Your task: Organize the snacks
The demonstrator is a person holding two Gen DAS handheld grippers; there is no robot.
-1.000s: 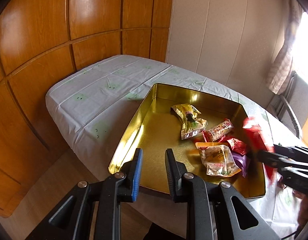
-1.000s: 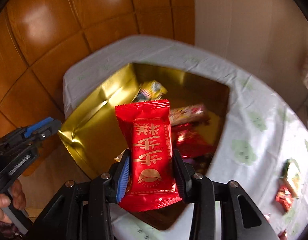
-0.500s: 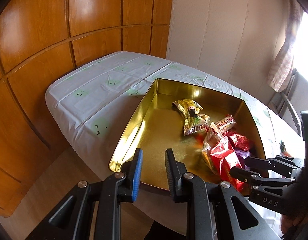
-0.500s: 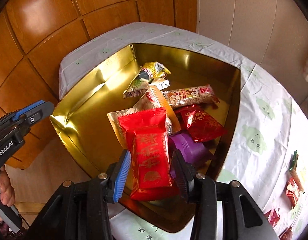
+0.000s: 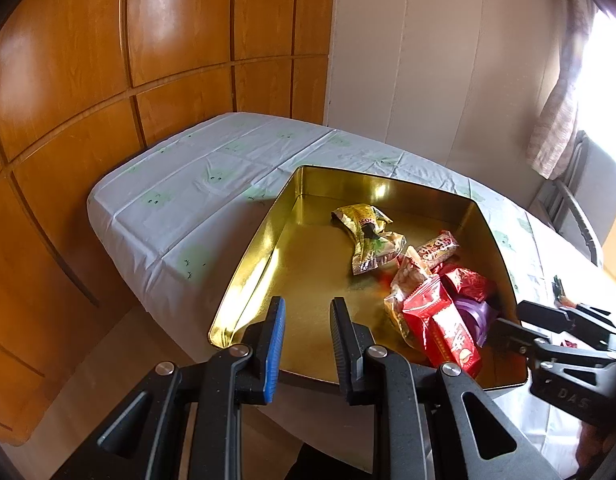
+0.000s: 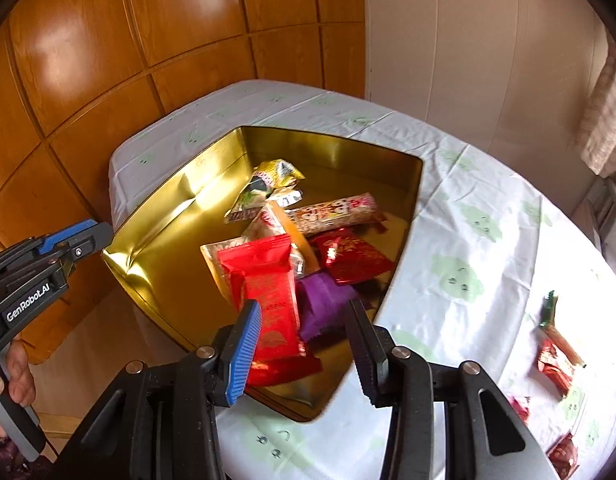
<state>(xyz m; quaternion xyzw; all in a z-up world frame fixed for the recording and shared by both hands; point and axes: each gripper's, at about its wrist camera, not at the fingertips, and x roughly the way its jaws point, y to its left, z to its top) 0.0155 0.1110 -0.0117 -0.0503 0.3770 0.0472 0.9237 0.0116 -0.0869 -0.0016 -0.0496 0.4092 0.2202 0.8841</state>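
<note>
I am backing the right gripper (image 6: pixel 303 344), jaws apart and empty, off the red packet (image 6: pixel 267 300) now lying in the gold tin (image 6: pixel 155 240) at lower centre, keeping clear of the pile, while the left gripper (image 5: pixel 305 344), nearly together and empty, is hovering at the tin's near edge.

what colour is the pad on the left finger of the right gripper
Blue, ribbed; the other pad is black. The right gripper shows it best in the right wrist view.

White lettering "GenRobot.AI" stood on the black body of the left gripper (image 6: pixel 73 242); raised letters "DAS" marked the right gripper (image 5: pixel 508 314). Snack wrapper print was illegible.
</note>
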